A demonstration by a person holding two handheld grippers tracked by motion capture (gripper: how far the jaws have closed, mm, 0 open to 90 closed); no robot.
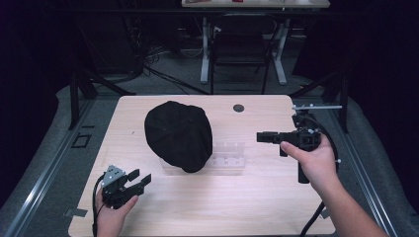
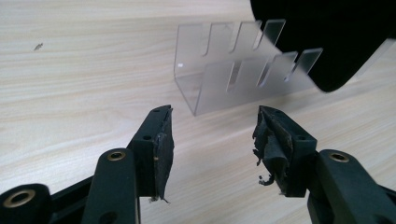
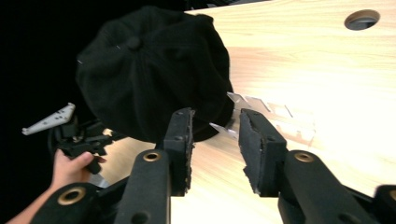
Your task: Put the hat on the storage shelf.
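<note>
A black cap (image 1: 179, 134) lies draped over one end of a clear slotted acrylic stand (image 1: 228, 158) in the middle of the wooden table (image 1: 222, 207). My left gripper (image 1: 140, 177) is near the table's front left corner, open, with nothing between its jaws. In the left gripper view the stand (image 2: 233, 70) and the cap's edge (image 2: 327, 37) are ahead of the left gripper (image 2: 214, 112). My right gripper (image 1: 258, 137) is held over the right side, pointing left at the stand, open and empty. In the right gripper view the cap (image 3: 149, 70) and stand (image 3: 275, 116) lie beyond the right gripper (image 3: 215, 114).
A round cable hole (image 1: 238, 107) sits near the table's far edge. A chair (image 1: 242, 44) and desk legs stand behind the table. Dark tripod legs flank both sides. Bare wood lies in front of the stand and along the right side.
</note>
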